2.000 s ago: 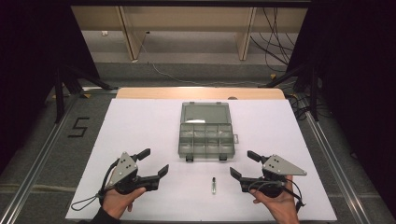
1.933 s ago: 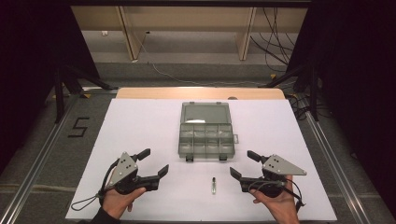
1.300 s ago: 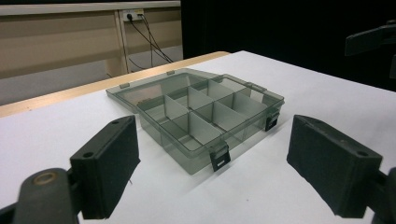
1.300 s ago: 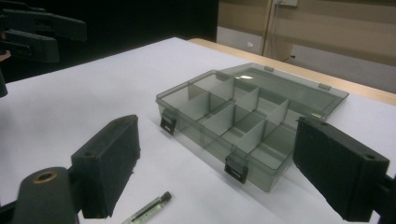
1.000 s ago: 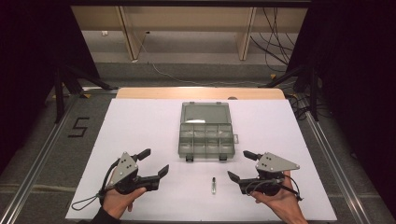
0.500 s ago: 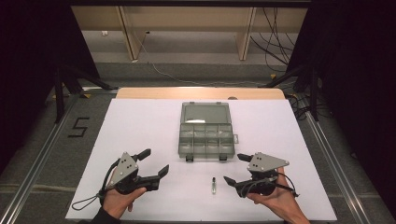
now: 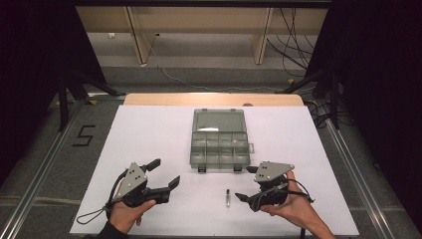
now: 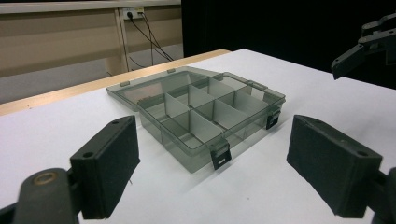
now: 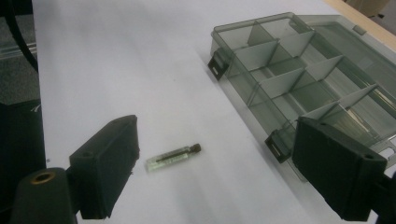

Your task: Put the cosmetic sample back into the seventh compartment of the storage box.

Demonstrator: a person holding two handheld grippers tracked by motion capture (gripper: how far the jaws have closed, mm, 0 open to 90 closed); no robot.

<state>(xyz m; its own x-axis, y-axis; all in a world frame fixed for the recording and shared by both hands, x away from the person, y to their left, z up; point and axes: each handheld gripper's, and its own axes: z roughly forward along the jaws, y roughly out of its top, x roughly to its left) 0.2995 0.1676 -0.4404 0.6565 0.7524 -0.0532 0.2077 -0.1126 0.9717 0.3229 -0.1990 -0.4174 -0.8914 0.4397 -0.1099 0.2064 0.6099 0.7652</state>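
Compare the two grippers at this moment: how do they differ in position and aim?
The right gripper sits close beside the small clear tube, its jaws pointing at it; the left gripper lies farther from the tube, aimed toward the open compartment box. The right grey plate lies flatter, the left tilts. Both are open, empty and hand-held.

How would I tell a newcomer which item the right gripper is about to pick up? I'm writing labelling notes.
Start at the open grey compartment box in the middle of the white table. Just in front of it lies a small screwdriver bit in a clear sleeve, left of the right gripper. It is the one loose small item there.
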